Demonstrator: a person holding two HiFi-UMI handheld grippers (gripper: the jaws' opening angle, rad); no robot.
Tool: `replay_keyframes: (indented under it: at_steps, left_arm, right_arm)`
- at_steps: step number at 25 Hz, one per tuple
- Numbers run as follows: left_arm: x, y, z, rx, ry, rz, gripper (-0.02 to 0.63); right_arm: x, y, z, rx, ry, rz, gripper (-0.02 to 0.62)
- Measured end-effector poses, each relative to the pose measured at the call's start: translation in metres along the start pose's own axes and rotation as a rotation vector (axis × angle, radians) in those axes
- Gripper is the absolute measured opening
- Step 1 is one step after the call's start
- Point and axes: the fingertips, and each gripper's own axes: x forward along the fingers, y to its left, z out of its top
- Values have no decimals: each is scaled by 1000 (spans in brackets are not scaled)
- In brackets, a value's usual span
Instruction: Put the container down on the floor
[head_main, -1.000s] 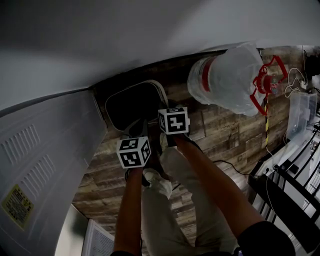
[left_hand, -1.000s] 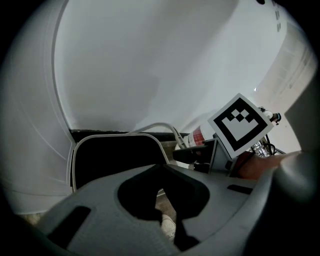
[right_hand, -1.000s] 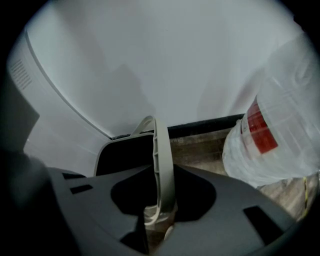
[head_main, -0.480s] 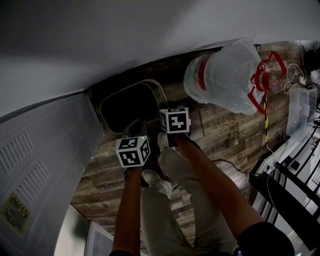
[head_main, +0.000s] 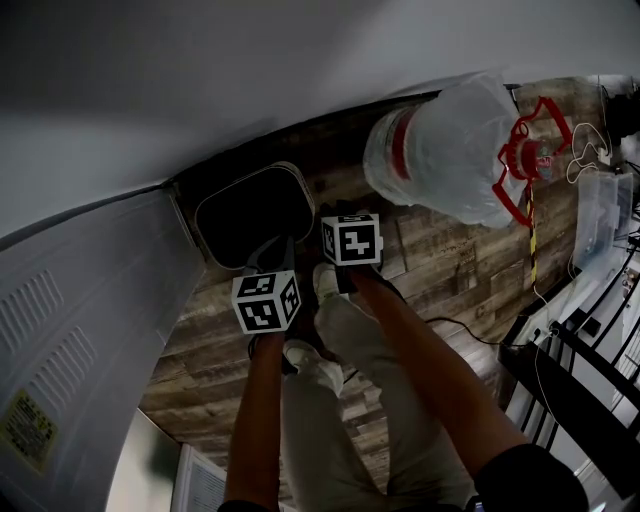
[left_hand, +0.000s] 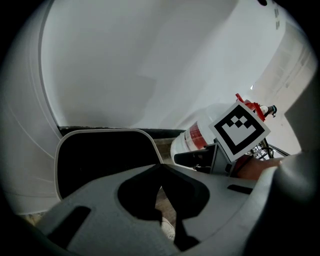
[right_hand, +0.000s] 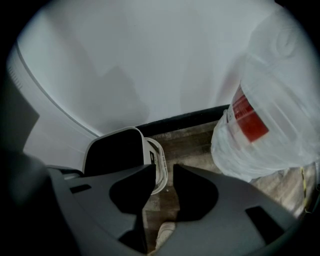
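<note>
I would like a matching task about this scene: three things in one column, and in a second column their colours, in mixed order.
Things:
1. container
2. wrapped jug
3. wire frame

Colours:
A. red all over
B. whitish under clear plastic, with a red band
C. dark inside, with a pale rim

Pairs: 1-C, 2-B, 3-A

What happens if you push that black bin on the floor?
The bin looks wide, so it would probably slide rather than tip. Its thin rim suggests light plastic. The wall close behind would likely stop it.
</note>
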Motion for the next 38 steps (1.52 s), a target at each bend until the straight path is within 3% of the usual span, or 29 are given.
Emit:
replay_keyframes:
  at_steps: [14,27,38]
  left_arm:
    - [-33,-19,24,15,21,9,17]
    - [-99,-71,85,49,38,2,17]
    - [-155,-118,124,62,22,5,17]
  right_arm:
    - [-43,9,10,21,8,11,92]
    - [-139,23,37,101,16,54,48]
    - [-221,32,60,49,6,59,32]
